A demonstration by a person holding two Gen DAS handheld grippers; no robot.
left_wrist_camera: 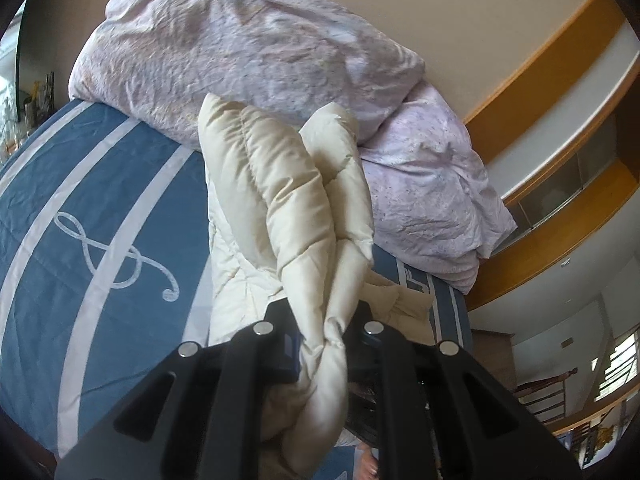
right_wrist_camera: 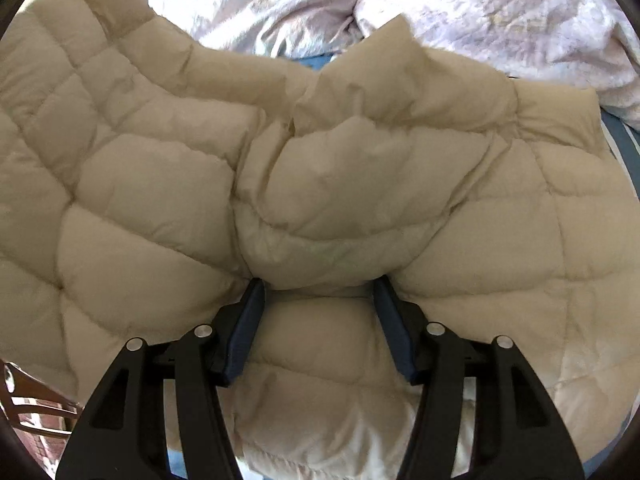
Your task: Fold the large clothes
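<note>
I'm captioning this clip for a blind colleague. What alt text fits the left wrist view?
The left gripper is shut on a puffy fold of a cream quilted jacket, lifting it above a blue bedspread with white stripes and a treble-clef design. A crumpled pale pink duvet is heaped behind.

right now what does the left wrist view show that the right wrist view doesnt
Left wrist only: the left gripper shut on a lifted fold of the jacket, the blue bedcover's treble clef, a wall and a stair rail.
Right wrist only: the right gripper, jaws apart around a bulge of the jacket's spread quilted panels.
Both: the cream jacket, the pink duvet and blue bedcover.
</note>
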